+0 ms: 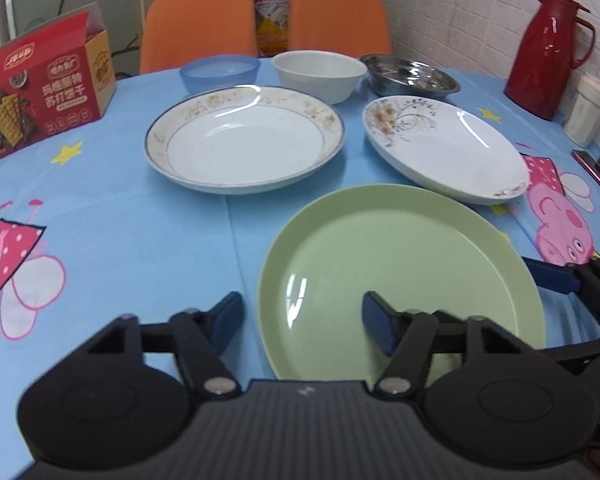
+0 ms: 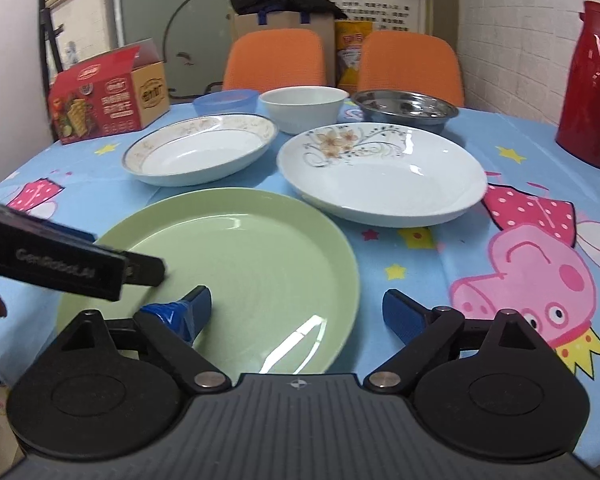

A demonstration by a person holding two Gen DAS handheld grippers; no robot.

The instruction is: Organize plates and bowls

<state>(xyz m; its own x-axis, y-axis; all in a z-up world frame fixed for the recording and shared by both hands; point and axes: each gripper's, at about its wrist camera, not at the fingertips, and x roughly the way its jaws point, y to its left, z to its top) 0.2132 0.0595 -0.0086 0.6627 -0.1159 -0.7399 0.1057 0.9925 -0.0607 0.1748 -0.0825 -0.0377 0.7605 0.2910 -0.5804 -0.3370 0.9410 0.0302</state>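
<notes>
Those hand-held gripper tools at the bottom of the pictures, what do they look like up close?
Each hand-held gripper, left and right, is matt black plastic: a ribbed middle block, two round housings, hinged arms on silver pins, and two blue-padded fingers. One right finger is wrapped in blue tape. The left one's side carries pale lettering.

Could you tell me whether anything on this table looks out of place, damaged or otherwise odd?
Nothing looks spilled or broken. One oddity: the left finger of the right gripper is wrapped in crumpled blue tape, unlike its mate. Also, a cracker box sits flap-open among the dishes, beside the gold-rimmed plate.
</notes>
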